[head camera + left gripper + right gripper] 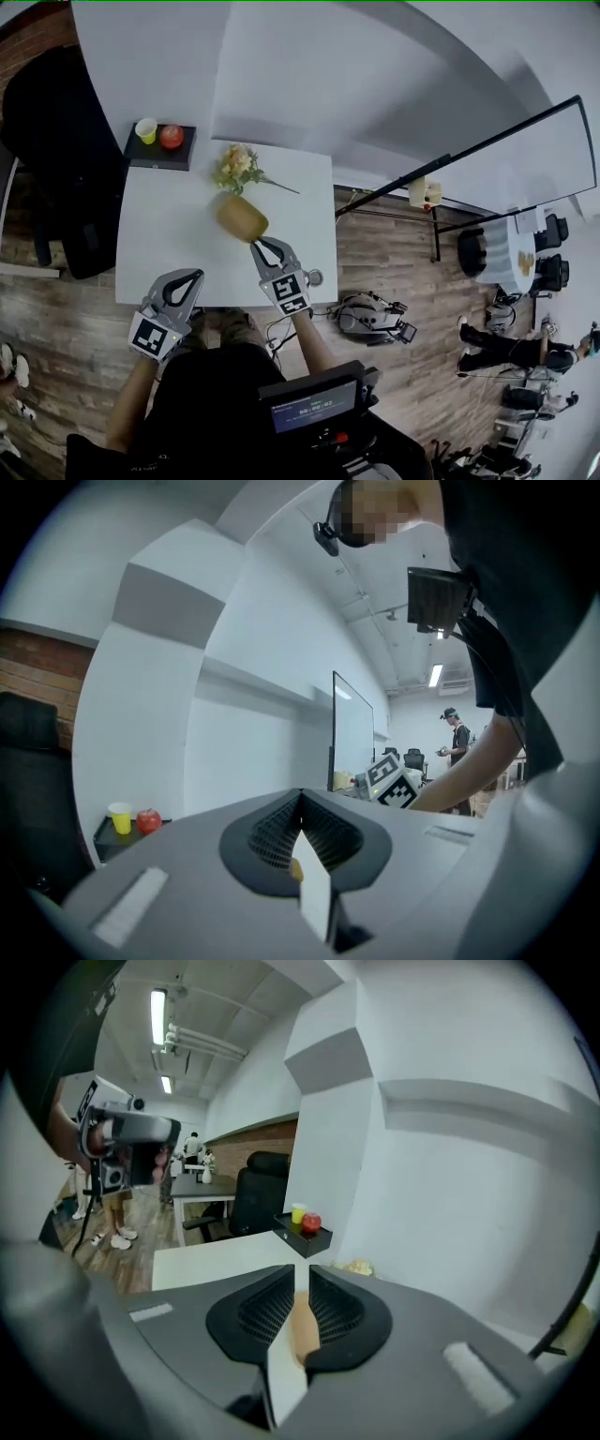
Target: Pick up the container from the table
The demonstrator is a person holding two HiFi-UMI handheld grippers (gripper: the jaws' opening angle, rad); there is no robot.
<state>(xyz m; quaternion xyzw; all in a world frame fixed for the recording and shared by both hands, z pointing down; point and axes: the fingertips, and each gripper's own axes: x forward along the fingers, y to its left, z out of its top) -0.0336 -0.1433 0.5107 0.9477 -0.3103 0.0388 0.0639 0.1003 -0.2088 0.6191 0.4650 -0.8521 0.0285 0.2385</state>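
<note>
Brown container (pixel 243 217) upright on table (pixel 169 234) just ahead of right gripper (pixel 267 248) tips, jaws a slit apart, gripping nothing, left gripper (pixel 186 281) shut, off to its side; fits reach-in or just-released alike, any grasp needing wider jaws.

Overhead, two low views, shared tray (pixel 161 159)

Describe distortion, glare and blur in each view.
Head view: the wide lens bows the whiteboard and walls, light even. Left gripper view: dark corners, mosaic patch at the top. Right gripper view: ceiling lamp glares, near foreground soft.
</note>
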